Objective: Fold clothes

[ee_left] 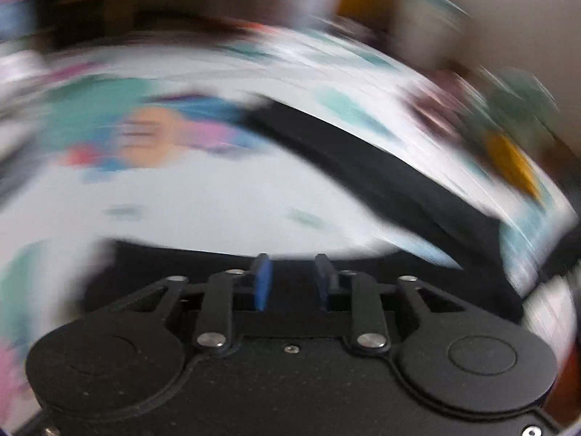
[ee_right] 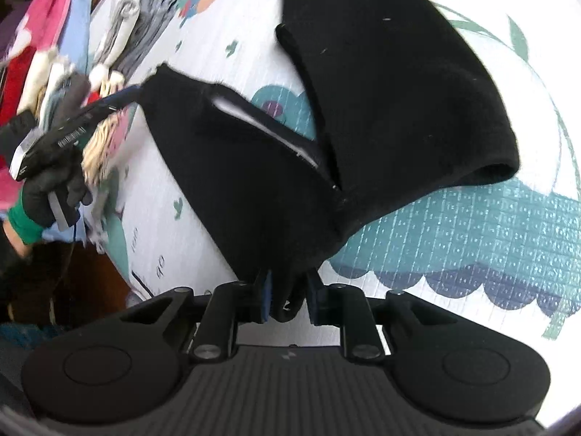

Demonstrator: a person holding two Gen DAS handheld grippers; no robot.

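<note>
My right tongs [ee_right: 287, 299] pinch an edge of the black fleece garment [ee_right: 381, 83] lying across the patterned play mat [ee_right: 472, 225]; my left tongs [ee_right: 139, 91] seemingly grip its far corner, though blurred.

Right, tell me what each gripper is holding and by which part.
The right gripper pinches a bunched edge of the black garment. The left gripper grips another corner of the same garment, lifted off the play mat.

- Black garment [ee_right: 363, 109] is draping across the play mat [ee_right: 472, 225], blocking the middle.
- Clothes pile [ee_right: 120, 36] is crowding the mat's left edge.
- Mat right of the garment is lying bare.
</note>
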